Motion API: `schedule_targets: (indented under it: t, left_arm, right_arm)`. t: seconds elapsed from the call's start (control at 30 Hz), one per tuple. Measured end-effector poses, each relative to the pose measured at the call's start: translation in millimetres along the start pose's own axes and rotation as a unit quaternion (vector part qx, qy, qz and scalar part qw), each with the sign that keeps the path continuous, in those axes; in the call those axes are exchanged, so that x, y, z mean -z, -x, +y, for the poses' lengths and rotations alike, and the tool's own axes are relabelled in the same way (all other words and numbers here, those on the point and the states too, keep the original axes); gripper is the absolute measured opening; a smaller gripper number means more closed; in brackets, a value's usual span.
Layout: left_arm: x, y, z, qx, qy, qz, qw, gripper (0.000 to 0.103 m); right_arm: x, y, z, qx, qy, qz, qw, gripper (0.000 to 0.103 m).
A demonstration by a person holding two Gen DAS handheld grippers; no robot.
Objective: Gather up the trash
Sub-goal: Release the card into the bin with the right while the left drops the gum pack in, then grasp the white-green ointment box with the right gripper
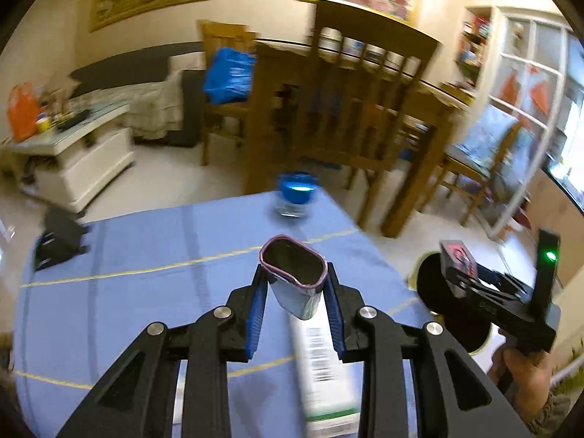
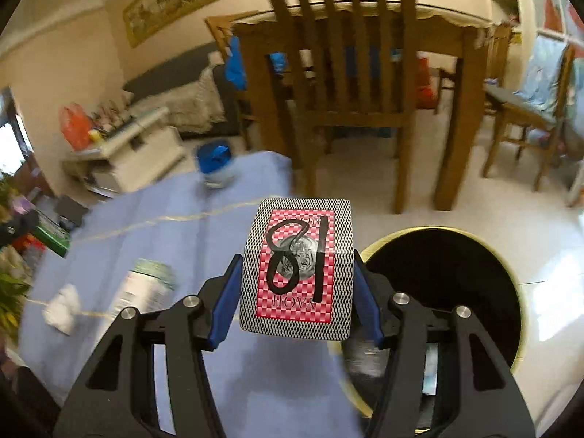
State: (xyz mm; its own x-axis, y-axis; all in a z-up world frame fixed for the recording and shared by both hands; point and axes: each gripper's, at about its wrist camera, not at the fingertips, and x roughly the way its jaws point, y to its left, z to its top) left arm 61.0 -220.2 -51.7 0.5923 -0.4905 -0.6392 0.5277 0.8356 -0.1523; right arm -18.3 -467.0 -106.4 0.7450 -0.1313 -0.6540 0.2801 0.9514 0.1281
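While a crumpled white paper wad (image 2: 62,308) lies near the left edge of the blue-clothed surface (image 1: 146,255), the left hand-held gripper (image 1: 295,292) clamps an open silver foil pouch with a purple rim (image 1: 294,277) above the surface's middle. Past the right edge, the right hand-held gripper (image 2: 297,292) grips a red-and-white patterned card box (image 2: 297,268) beside the round black gold-rimmed bin (image 2: 445,281) on the floor.
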Motion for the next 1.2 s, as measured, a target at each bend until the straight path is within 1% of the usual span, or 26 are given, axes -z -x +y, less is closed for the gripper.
schedule_targets:
  t: [0.03, 0.1, 0.13, 0.17, 0.2, 0.33, 0.4, 0.43, 0.5, 0.57, 0.63, 0.7, 0.73, 0.87, 0.93, 1.07, 1.1, 1.13, 1.17, 1.2]
  left_arm:
    - [1.5, -3.4, -11.9, 0.007, -0.01, 0.0, 0.9999, 0.029]
    - [0.7, -9.5, -36.7, 0.018, -0.032, 0.0, 0.9993, 0.029]
    - [0.1, -13.0, -52.1, 0.023, -0.044, 0.0, 0.9987, 0.029]
    - [-0.5, -16.6, -66.5, 0.03, -0.056, 0.0, 0.998, 0.029]
    - [-0.9, -20.3, -79.8, 0.035, -0.067, 0.001, 0.9972, 0.029]
    - [2.1, -35.6, -118.0, 0.044, -0.1, 0.005, 0.994, 0.029]
    - [2.6, -44.5, -134.2, 0.048, -0.112, 0.009, 0.9926, 0.029]
    - [2.5, -49.1, -140.9, 0.05, -0.117, 0.012, 0.9918, 0.029]
    - [3.3, -54.9, -153.1, 0.052, -0.128, 0.015, 0.9903, 0.029]
    - [5.0, -62.7, -170.1, 0.058, -0.141, 0.02, 0.9881, 0.029]
    - [7.1, -66.5, -181.9, 0.062, -0.151, 0.024, 0.9864, 0.029]
    - [9.8, -72.0, -196.8, 0.065, -0.164, 0.027, 0.984, 0.029]
    - [11.2, -73.2, -201.3, 0.067, -0.168, 0.028, 0.9831, 0.029]
    - [14.4, -82.5, -222.8, 0.079, -0.185, 0.035, 0.9789, 0.029]
    - [15.2, -88.4, -232.8, 0.083, -0.196, 0.039, 0.9764, 0.029]
    - [16.4, -97.9, -252.0, 0.086, -0.216, 0.04, 0.9718, 0.03]
    - [16.2, -98.8, -253.8, 0.087, -0.217, 0.039, 0.9716, 0.033]
    - [16.4, -98.5, -255.0, 0.086, -0.216, 0.039, 0.9718, 0.041]
    - [16.4, -97.6, -254.9, 0.084, -0.214, 0.036, 0.9725, 0.047]
    - [16.3, -96.2, -254.0, 0.084, -0.213, 0.034, 0.9728, 0.049]
  right_arm:
    - [0.8, 1.1, -10.7, 0.025, -0.004, 0.001, 1.0, 0.056]
    - [3.5, 2.5, -32.6, 0.055, -0.02, -0.004, 0.998, 0.056]
    - [6.3, 3.1, -48.4, 0.076, -0.038, -0.006, 0.996, 0.056]
    - [9.6, 2.3, -58.0, 0.085, -0.049, -0.005, 0.995, 0.056]
    - [15.4, -1.7, -76.7, 0.098, -0.074, 0.001, 0.992, 0.056]
    - [25.2, -11.1, -118.1, 0.106, -0.143, 0.021, 0.984, 0.057]
    - [30.6, -15.4, -134.1, 0.116, -0.174, 0.03, 0.977, 0.067]
    - [33.1, -15.6, -142.4, 0.104, -0.196, 0.031, 0.975, 0.074]
    - [34.4, -9.3, -151.7, 0.095, -0.219, 0.018, 0.971, 0.074]
    - [36.2, -1.4, -159.3, 0.097, -0.236, 0.002, 0.967, 0.081]
    - [40.0, 10.6, -168.5, 0.102, -0.261, -0.019, 0.96, 0.086]
    - [43.0, 24.6, -181.1, 0.114, -0.29, -0.044, 0.949, 0.091]
    - [47.0, 32.2, -188.9, 0.119, -0.309, -0.058, 0.942, 0.092]
    - [56.6, 51.5, -210.6, 0.125, -0.356, -0.09, 0.922, 0.094]
    - [60.8, 58.4, -218.3, 0.126, -0.373, -0.103, 0.913, 0.095]
    - [65.2, 67.8, -227.6, 0.13, -0.395, -0.119, 0.902, 0.096]
    - [66.0, 69.1, -228.9, 0.131, -0.398, -0.12, 0.9, 0.096]
    - [66.7, 69.1, -229.6, 0.134, -0.399, -0.118, 0.899, 0.096]
    - [66.7, 68.6, -230.0, 0.135, -0.399, -0.117, 0.899, 0.096]
    - [66.3, 67.3, -229.9, 0.134, -0.399, -0.115, 0.9, 0.096]
